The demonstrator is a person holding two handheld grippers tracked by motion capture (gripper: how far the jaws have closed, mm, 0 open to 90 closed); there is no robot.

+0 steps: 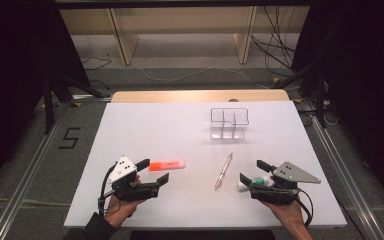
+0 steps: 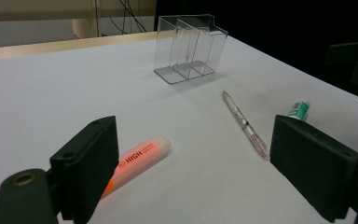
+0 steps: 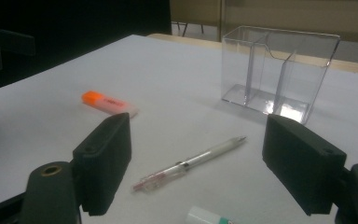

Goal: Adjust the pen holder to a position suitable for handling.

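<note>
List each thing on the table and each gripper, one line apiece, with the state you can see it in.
Clear organiser: upright, empty.
Orange highlighter: lying flat, capped.
Pen: lying flat, untouched.
Green-and-white tube: lying flat.
Left gripper: open, empty.
Right gripper: open, empty.

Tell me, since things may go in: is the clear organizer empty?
Empty: the clear organizer stands upright with nothing showing through its compartments.
</note>
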